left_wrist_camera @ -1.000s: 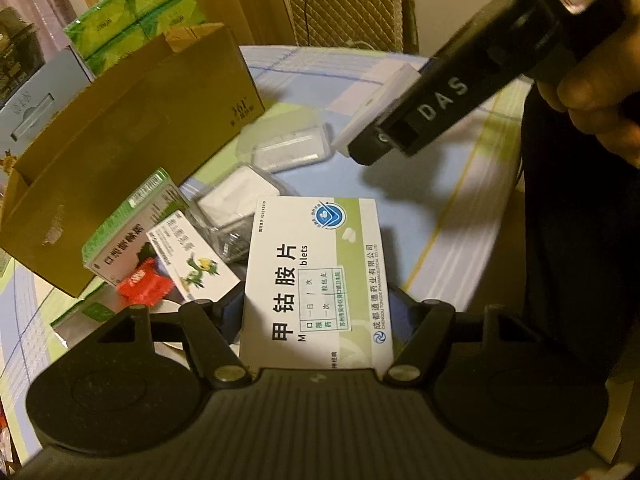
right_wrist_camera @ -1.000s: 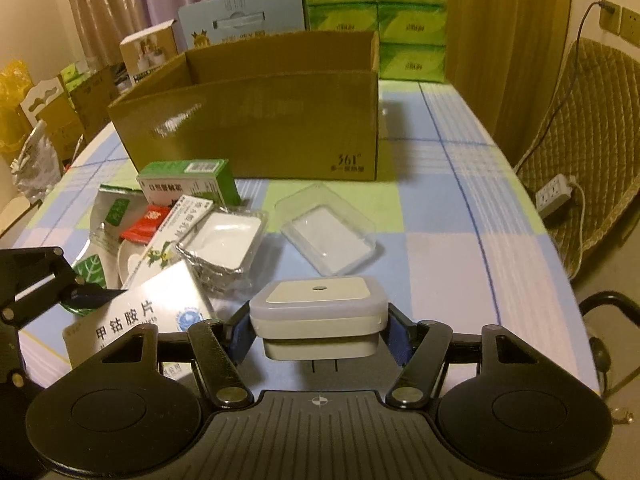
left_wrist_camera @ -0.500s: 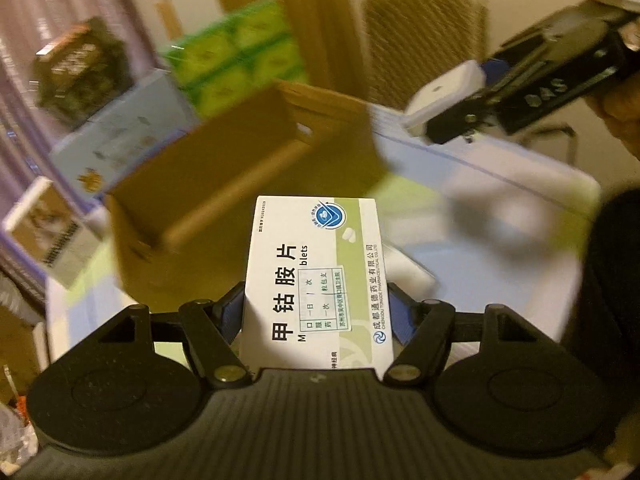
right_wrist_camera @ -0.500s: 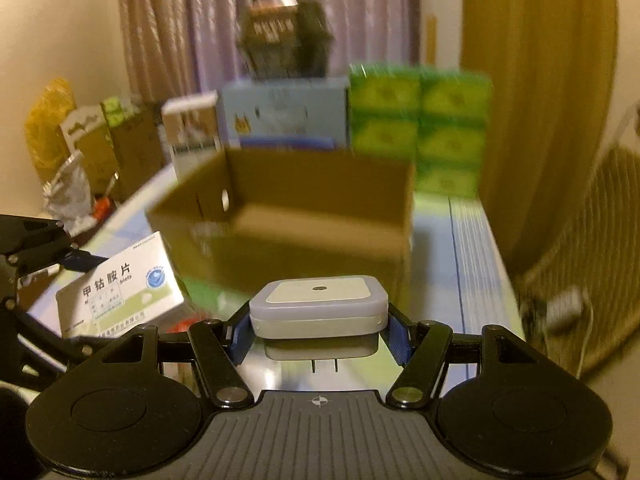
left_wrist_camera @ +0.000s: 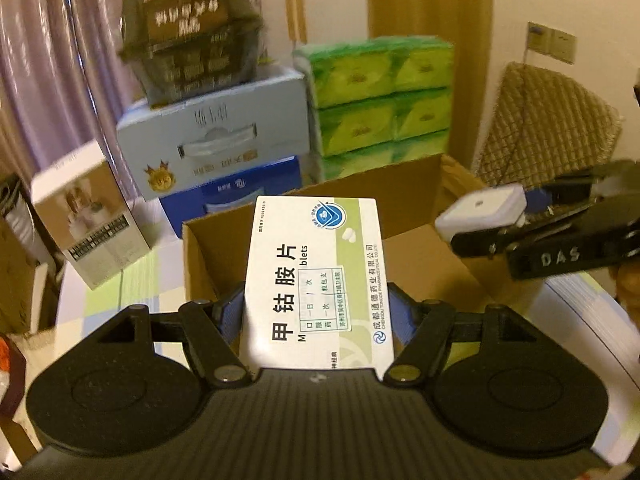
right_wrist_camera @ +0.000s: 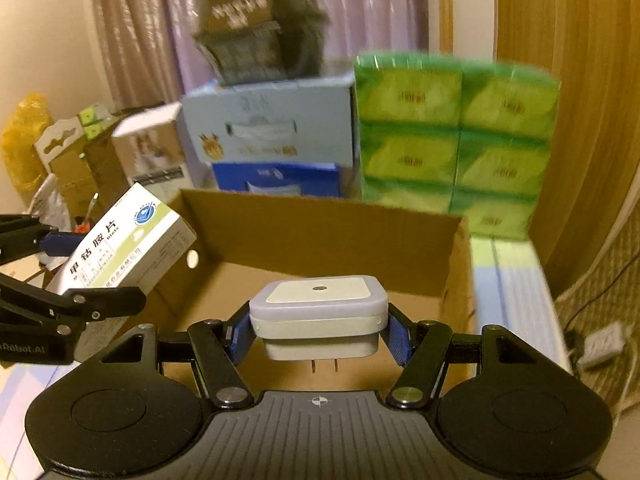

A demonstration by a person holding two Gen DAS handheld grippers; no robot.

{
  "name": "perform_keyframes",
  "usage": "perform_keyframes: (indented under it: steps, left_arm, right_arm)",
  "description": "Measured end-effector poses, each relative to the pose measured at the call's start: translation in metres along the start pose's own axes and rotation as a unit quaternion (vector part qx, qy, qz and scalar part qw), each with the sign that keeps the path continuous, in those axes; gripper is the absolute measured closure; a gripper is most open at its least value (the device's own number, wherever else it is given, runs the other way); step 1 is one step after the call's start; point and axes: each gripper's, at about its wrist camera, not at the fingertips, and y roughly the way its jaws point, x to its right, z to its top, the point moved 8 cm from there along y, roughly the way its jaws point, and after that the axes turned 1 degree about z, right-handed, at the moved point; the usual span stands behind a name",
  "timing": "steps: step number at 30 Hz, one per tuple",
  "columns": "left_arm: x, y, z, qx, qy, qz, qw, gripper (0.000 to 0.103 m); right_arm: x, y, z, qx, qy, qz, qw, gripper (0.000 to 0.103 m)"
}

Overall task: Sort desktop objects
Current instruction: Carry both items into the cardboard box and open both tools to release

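Both loaded hand-held grippers now above open cardboard box (right_wrist_camera: 320, 232), formerly lower.

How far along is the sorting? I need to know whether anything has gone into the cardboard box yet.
Nothing is visibly done: the visible floor of the cardboard box is bare. In hand: the left gripper is shut on the medicine box, the right gripper on the white plug-in device, both held over the box opening. Left: releasing both. The table's other items are out of view now.

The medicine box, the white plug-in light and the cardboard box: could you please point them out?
medicine box (left_wrist_camera: 316, 276), left wrist view, printed top face.
plug-in light (right_wrist_camera: 319, 308), right wrist view, front edge.
cardboard box (right_wrist_camera: 320, 232), right wrist view, inner back wall.
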Motion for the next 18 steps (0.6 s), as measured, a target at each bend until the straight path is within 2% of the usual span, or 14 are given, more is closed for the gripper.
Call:
perform_keyframes:
  steps: [10,12,16,18]
  left_arm:
    - [-0.001,0.068,-0.021,-0.05,-0.034,-0.014,0.9981,0.035]
    - [-0.002,0.071,-0.022,-0.05,-0.04,-0.013,0.9979,0.036]
    - [-0.007,0.064,-0.018,-0.034,-0.047,-0.001,0.9983,0.027]
    - [-0.009,0.055,-0.017,-0.027,-0.049,0.0,0.9984,0.026]
  right_arm:
    - [0.01,0.058,-0.024,-0.05,0.011,0.006,0.999,0.041]
    - [0.01,0.062,-0.027,-0.054,0.013,0.006,0.998,0.041]
    - [0.012,0.065,-0.028,-0.057,0.021,0.011,0.998,0.04]
    - [0.014,0.059,-0.026,-0.048,0.026,0.011,0.998,0.034]
